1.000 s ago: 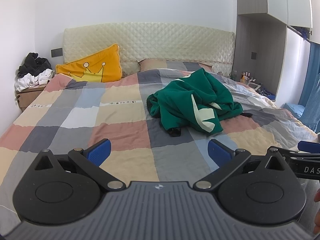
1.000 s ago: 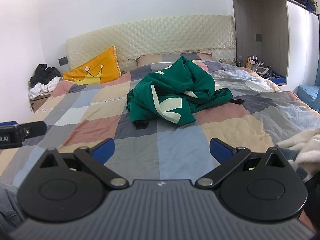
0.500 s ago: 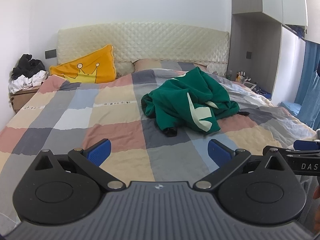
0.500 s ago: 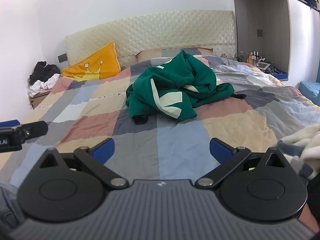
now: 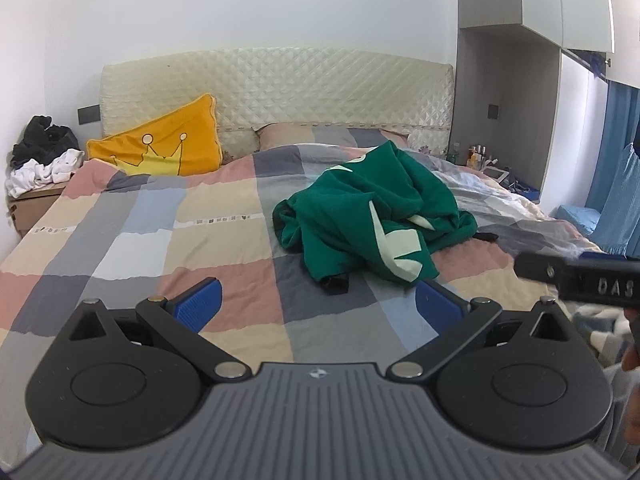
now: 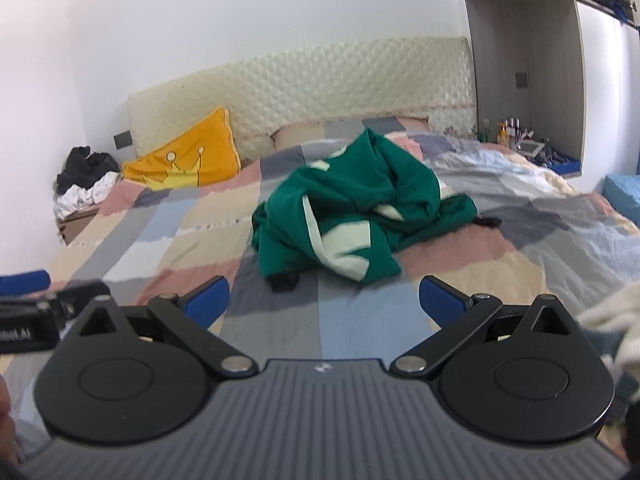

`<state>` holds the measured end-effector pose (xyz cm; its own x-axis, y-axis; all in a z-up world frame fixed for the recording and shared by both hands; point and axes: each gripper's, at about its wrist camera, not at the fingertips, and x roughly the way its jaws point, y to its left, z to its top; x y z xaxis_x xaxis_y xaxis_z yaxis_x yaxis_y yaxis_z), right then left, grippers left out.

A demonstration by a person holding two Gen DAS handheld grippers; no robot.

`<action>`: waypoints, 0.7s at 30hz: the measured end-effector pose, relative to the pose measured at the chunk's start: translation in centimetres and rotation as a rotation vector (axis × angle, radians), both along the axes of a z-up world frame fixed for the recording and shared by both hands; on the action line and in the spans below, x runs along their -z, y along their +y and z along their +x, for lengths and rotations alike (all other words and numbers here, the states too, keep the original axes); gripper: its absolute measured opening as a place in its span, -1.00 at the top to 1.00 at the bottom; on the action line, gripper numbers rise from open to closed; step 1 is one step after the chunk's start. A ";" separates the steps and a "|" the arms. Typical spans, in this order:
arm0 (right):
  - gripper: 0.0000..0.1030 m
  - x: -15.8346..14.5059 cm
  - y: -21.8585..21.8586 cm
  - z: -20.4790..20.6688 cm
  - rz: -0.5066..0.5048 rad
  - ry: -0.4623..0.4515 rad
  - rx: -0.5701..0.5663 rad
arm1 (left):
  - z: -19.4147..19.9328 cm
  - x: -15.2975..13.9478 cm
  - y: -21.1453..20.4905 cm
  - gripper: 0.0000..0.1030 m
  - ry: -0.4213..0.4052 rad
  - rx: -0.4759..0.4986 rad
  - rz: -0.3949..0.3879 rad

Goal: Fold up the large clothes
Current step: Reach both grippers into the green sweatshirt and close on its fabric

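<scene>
A green garment with pale cream markings (image 5: 372, 216) (image 6: 356, 216) lies crumpled in a heap in the middle of the bed, a dark cuff poking out at its near edge. My left gripper (image 5: 318, 300) is open over the near part of the bed, short of the heap, holding nothing. My right gripper (image 6: 324, 300) is also open and empty, at about the same distance from the garment. Each gripper's black body shows at the edge of the other's view.
The bed carries a checked quilt (image 5: 132, 240) in pink, grey, blue and beige. A yellow crown cushion (image 5: 160, 152) leans on the padded headboard (image 5: 280, 92). Clothes are piled on a bedside box (image 5: 40, 156) at left. A fluffy white blanket (image 6: 612, 312) lies near right.
Both grippers have come closer to the green garment, which looks larger now. The right wrist view is blurred from movement. Both stay open.
</scene>
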<state>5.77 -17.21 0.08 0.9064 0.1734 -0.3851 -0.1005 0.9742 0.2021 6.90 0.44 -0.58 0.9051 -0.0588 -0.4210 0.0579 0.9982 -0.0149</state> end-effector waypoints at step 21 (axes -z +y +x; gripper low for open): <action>-1.00 2.8 -5.1 13.9 0.186 -0.007 0.139 | 14.8 2.5 -4.2 -1.00 0.044 0.065 -0.033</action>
<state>19.70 -22.28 -2.75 0.9292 0.1138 -0.3517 0.0303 0.9247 0.3794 21.65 -3.77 -3.05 0.8795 -0.1307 -0.4576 0.1206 0.9914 -0.0513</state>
